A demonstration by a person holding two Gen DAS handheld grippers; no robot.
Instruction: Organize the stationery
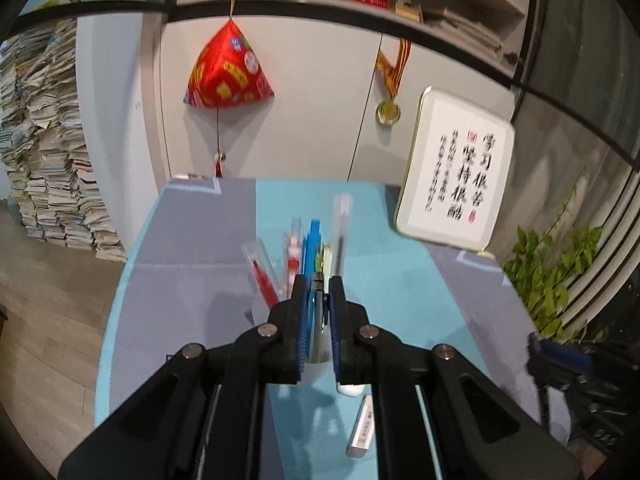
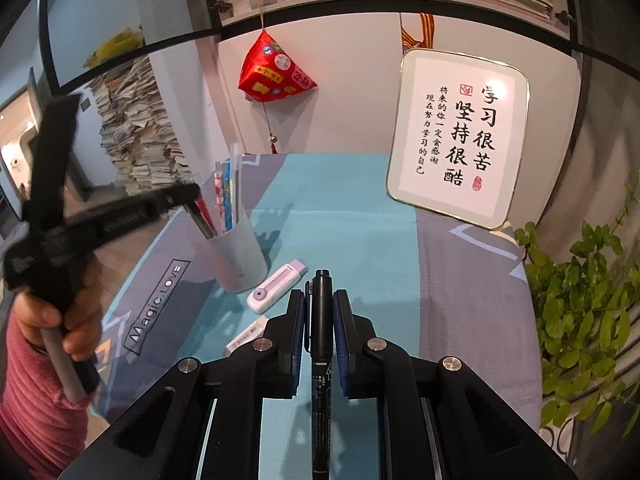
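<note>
- the left gripper (image 1: 318, 292) has its blue-padded jaws drawn narrow on a slim grey pen (image 1: 317, 312), held over the pale plastic pen cup (image 2: 232, 256), which already carries several pens.
- the right gripper (image 2: 319, 308) is clamped on a black marker pen with a pocket clip (image 2: 321, 320), lying lengthwise between the pads, its cap end poking forward above the blue and grey table mat (image 2: 344, 216).
- still loose on the mat: a white and lilac correction tape dispenser (image 2: 276, 286) just beside the cup, and a white block eraser in a printed sleeve (image 2: 246, 334) near it.
- handling, as i judge it: both pens are light, stiff and smooth, so they could swivel; mid-barrel is the surest hold.
- the cup looks light and top-heavy, easy to tip with a knock on its rim.
</note>
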